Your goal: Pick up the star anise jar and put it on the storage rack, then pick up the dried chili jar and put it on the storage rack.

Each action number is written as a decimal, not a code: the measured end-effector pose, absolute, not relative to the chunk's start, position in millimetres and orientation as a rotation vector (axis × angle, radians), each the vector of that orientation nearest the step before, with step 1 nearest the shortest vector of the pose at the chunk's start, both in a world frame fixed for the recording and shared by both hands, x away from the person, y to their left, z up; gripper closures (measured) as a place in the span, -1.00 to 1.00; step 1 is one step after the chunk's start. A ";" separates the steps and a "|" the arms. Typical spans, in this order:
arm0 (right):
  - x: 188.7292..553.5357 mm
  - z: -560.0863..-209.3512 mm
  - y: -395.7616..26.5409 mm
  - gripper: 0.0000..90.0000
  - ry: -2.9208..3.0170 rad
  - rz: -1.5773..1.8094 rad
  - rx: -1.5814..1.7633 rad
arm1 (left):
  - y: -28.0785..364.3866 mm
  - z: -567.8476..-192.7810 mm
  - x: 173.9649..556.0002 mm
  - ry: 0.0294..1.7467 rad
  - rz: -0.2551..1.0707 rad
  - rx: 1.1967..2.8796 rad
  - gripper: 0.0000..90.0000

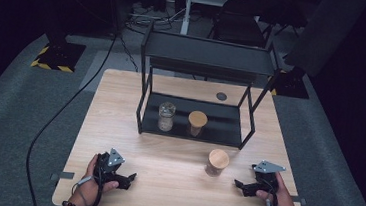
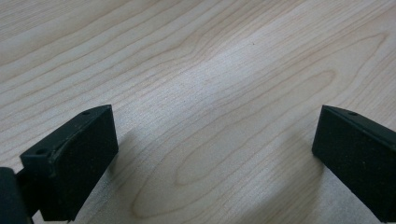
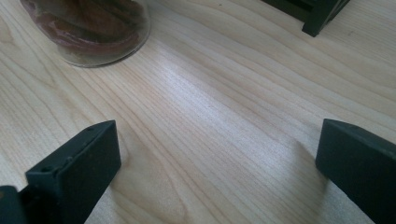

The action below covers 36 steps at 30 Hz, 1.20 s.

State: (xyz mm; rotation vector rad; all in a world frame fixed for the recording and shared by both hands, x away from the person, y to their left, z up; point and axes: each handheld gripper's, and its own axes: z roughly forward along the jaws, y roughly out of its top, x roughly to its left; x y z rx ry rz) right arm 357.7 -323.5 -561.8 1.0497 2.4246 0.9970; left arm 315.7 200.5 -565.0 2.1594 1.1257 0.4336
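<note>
The left tongs (image 1: 125, 177) rest on the table (image 1: 166, 161) at about 7 o'clock, held in the person's left hand (image 1: 91, 185). In the left gripper view their jaws stand spread wide over bare wood, with nothing between them.

Further back, at 12 o'clock, a black two-tier shelf (image 1: 194, 119) carries a clear glass jar (image 1: 166, 116) and, just beside it to the right, a jar with a wooden lid (image 1: 197, 123).

On the table in front of the shelf, at about 4 o'clock from the table's middle, stands the lidded jar (image 1: 217, 162), the nearest thing to the right tongs (image 1: 244, 186). It is upright and apart from the shelf. In the right gripper view its glass base (image 3: 88, 32), with brown contents inside, sits at 11 o'clock beyond the spread jaws, untouched.

The jar is probably rigid, smooth glass, moderately heavy with its filling, and breakable if dropped. The wooden lid may only sit loosely, so it looks wiser to grip the glass body at mid-height than the lid, squarely, since smooth glass could slip.
</note>
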 end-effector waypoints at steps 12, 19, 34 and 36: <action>357.7 -561.8 -323.5 -1.00 2.425 0.997 1.048 | 200.5 -564.8 315.9 1.125 0.432 2.162 -1.00; 357.6 -561.8 -323.5 -1.00 2.425 0.997 1.048 | 200.3 -564.8 316.3 1.122 0.432 2.162 -1.00; 357.7 -559.9 -322.9 -1.00 2.443 0.971 1.048 | 200.4 -564.8 316.3 1.122 0.432 2.162 -1.00; 357.7 -559.6 -322.8 -1.00 2.447 0.967 1.047 | 200.4 -564.8 316.3 1.122 0.432 2.162 -1.00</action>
